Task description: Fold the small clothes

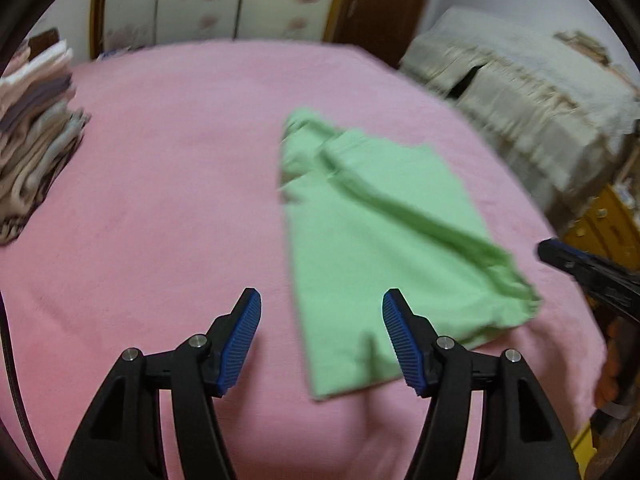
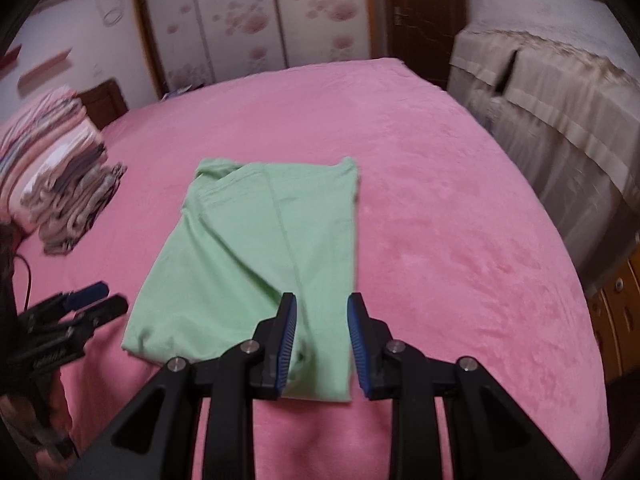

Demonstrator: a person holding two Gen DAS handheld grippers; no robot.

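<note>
Your left gripper (image 1: 322, 338) is gaping wide, empty. Your right gripper (image 2: 322, 346) is sitting narrow over the green garment's (image 2: 256, 256) near edge, grip unclear through blur. Garment lying folded on pink bedspread (image 2: 440, 216); clothes stack (image 2: 60, 168) at nine o'clock, cropped.

FREE: pink blanket (image 2: 440, 220) bare right of and beyond green garment (image 2: 260, 248) | OBSTACLE: stack of folded clothes (image 2: 60, 172) at left edge | OBSTACLE: beige-covered furniture (image 2: 560, 128) beside right edge
</note>
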